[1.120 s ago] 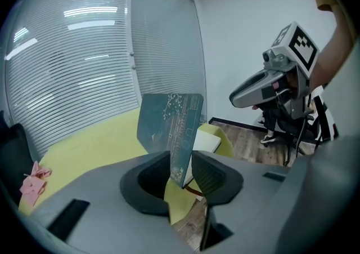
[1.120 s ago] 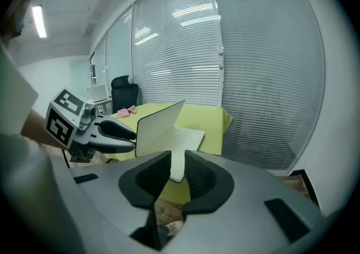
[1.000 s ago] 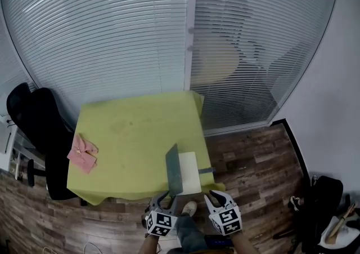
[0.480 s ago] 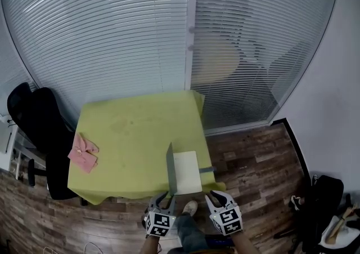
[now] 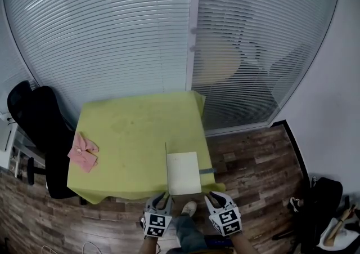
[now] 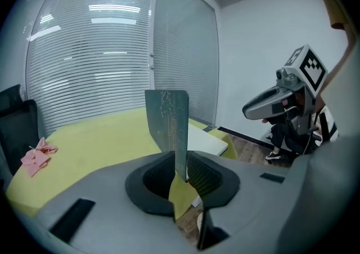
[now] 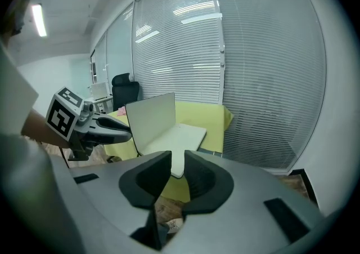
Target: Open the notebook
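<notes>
Holding the notebook cover (image 6: 167, 123) upright, the left gripper (image 6: 179, 169) has jaws clamped on it; the right gripper (image 7: 178, 169) jaws stand slightly apart

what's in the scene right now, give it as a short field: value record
notebook: on the yellow table, near-right corner, half open
cover: standing upright, white page flat on the table
left tool: shut on the cover's lower edge
right tool: jaws slightly apart, nothing between them, short of the notebook
pink folded item: at the table's left edge
</notes>
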### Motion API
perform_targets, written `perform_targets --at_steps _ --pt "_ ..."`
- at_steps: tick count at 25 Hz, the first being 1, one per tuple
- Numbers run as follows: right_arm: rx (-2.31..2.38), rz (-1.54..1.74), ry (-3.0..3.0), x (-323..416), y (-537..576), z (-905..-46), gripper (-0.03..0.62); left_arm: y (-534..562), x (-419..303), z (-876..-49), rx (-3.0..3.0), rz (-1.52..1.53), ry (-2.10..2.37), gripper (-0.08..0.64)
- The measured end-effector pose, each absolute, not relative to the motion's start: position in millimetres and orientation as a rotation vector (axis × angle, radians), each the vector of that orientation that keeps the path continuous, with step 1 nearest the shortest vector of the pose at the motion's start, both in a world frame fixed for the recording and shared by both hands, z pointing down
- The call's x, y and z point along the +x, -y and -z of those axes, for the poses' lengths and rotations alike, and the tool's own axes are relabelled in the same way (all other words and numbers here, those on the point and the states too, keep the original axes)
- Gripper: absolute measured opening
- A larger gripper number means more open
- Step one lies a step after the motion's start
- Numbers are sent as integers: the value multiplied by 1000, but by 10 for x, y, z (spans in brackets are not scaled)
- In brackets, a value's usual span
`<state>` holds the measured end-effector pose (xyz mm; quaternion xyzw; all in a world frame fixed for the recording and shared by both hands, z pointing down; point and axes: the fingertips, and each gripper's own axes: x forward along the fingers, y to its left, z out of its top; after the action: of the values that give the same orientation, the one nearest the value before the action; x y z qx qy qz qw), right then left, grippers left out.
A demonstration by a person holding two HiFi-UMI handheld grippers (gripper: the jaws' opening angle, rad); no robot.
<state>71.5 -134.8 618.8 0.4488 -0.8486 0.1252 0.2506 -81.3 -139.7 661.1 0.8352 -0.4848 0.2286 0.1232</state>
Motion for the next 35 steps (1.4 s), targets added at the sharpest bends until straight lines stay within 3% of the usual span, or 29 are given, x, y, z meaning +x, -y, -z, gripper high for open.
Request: perform_targets --at_steps 14,21,35 --pt "1219 -348 2304 713 1349 -6227 83 1405 -1059 -6727 2323 -581 1448 64" --pt "1244 -387 2322 590 1390 -6296 83 1324 -1336 -6816 2122 -338 1420 60" --pt "1280 -438 2330 707 1429 -6361 83 1313 -1226 -6973 1929 6 1278 46"
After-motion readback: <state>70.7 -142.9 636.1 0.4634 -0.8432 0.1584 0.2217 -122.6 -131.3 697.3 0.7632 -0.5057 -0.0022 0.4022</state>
